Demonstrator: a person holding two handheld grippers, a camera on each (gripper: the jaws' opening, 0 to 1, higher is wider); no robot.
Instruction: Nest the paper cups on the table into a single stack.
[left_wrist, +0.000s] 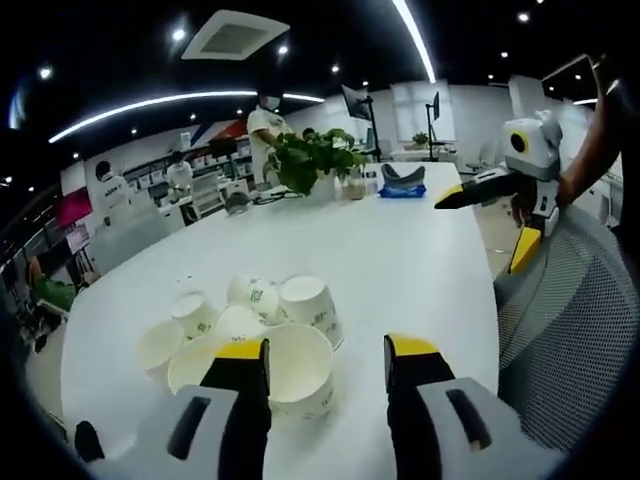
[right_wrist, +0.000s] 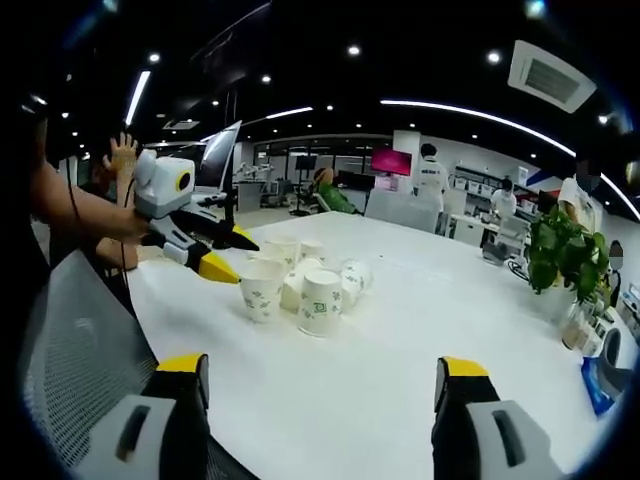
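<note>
Several white paper cups with green print (left_wrist: 262, 335) sit in a loose cluster on the white table (left_wrist: 400, 260); some stand upright and some lie on their sides. My left gripper (left_wrist: 327, 362) is open just in front of the nearest wide cup, holding nothing. My right gripper (left_wrist: 482, 232) hangs open over the table's right edge, well away from the cups. In the right gripper view the cups (right_wrist: 300, 283) lie ahead on the left. The left gripper (right_wrist: 232, 255) is beside them with its jaws apart. My right gripper (right_wrist: 322, 380) is open and holds nothing.
A potted plant (left_wrist: 315, 155) (right_wrist: 560, 245) and a blue object (left_wrist: 403, 185) stand at the table's far end. A grey mesh chair (left_wrist: 570, 330) (right_wrist: 70, 330) sits against the table's edge. People stand among desks in the background.
</note>
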